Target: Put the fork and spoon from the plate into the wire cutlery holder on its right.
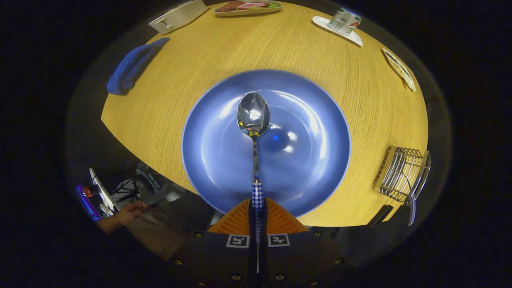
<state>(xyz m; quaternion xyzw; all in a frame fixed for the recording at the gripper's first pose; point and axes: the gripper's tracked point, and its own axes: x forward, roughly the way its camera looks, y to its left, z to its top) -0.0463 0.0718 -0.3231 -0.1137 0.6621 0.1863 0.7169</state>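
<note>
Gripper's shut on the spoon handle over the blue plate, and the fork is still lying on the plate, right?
Not quite. In the gripper view the gripper is shut on the spoon by its handle, above the blue plate, but the fork is not on the plate: it already stands in the wire cutlery holder.

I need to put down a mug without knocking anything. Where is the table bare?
Broadest bare wood lies between the blue cloth and the blue plate, and beyond the plate toward the glass. A narrower strip separates plate and wire cutlery holder, which already holds a utensil. The gripper grips the spoon over the plate.
</note>
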